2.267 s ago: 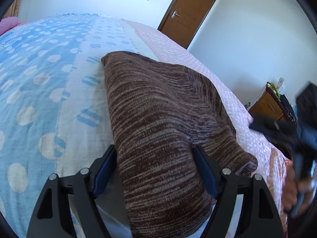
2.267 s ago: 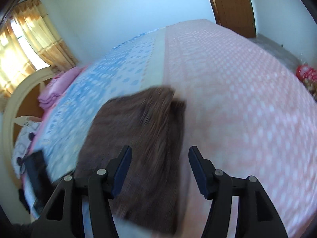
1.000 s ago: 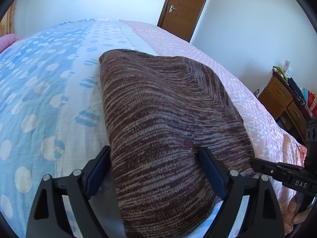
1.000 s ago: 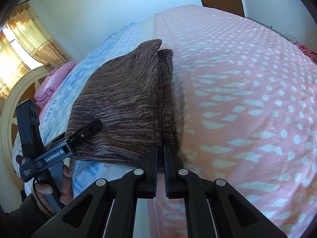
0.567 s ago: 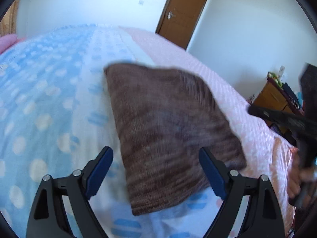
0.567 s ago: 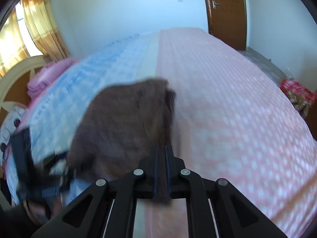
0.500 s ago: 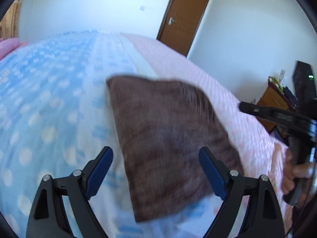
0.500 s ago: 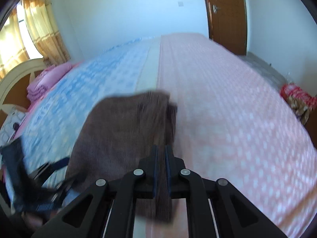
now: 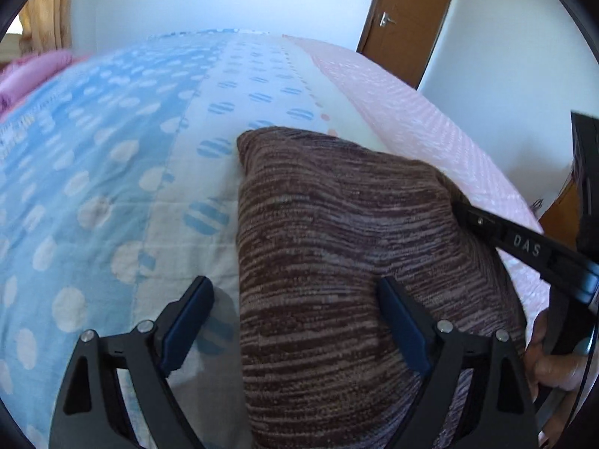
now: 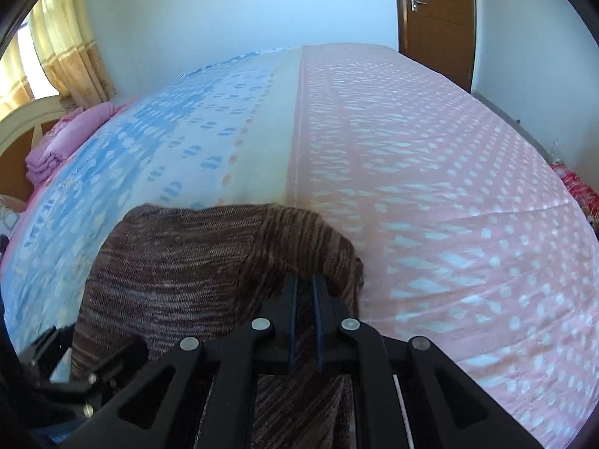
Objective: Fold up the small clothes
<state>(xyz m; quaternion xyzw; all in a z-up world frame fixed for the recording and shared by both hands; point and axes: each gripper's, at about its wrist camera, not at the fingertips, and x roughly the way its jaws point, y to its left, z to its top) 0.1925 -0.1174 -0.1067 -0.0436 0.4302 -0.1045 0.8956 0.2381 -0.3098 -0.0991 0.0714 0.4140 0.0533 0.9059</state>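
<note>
Folded brown knit garment [image 9: 337,262] lying on a bed [image 10: 449,187], near its front edge, across the pale middle band of the bedcover where the blue dotted side meets the pink dotted side.

Right tongs [image 10: 303,280] clamped shut on the garment's right-hand fold, the cloth there lifted into a rounded hump above the rest of the piece. Same tongs visible from the left wrist view as a dark bar entering from the right edge, tip buried in the knit, with the person's hand [image 9: 554,359] gripping the handle near the bed's front edge.

Left tongs [image 9: 295,321] wide open, holding nothing: one finger over the bare bedcover beside the garment's left edge, the other over the knit itself, so that the left edge runs between them. Whether either finger touches the cloth cannot be told.

Step in hand, as a judgement: another fold under way, the right side pinched and raised for carrying over toward the left, the left side not yet gripped.

Next move likely calls for either closing the left tongs on the near left edge to pin or lift it, or sweeping the raised right fold across and laying it flat, edges lined up, without dragging the whole bundle along the bedcover.
</note>
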